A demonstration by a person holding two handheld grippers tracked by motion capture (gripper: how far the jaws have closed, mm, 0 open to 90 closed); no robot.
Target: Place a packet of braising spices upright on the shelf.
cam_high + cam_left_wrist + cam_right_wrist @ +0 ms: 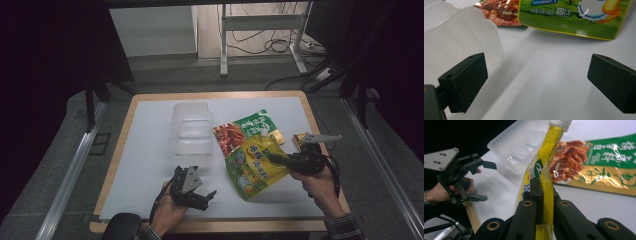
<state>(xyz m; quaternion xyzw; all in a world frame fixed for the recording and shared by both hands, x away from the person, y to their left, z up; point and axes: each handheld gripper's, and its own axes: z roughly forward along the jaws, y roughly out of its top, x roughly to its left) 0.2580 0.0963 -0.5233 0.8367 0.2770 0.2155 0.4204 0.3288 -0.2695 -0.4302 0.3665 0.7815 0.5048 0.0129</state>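
While the right gripper (274,159) is clamping the yellow-green spouted plastic pouch (252,167) above the white table (150,165) in the high view, the left gripper (207,196) is hovering nearby. Left gripper view: jaws are standing wide apart, empty, pouch (574,18) ahead. Right gripper view: jaws are pinching the pouch's (541,170) edge.

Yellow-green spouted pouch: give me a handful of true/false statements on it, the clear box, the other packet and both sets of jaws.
1. The right gripper has its jaws shut on the yellow-green pouch. True.
2. The left gripper grips the clear plastic box. False: its jaws stand open with nothing between them, the box lying beside one jaw.
3. The pouch lies inside the clear plastic box. False: it is outside, to the box's right in the high view.
4. The red-and-green snack packet lies on the white table mat beside the box. True.
5. The pouch has a white cap. True.
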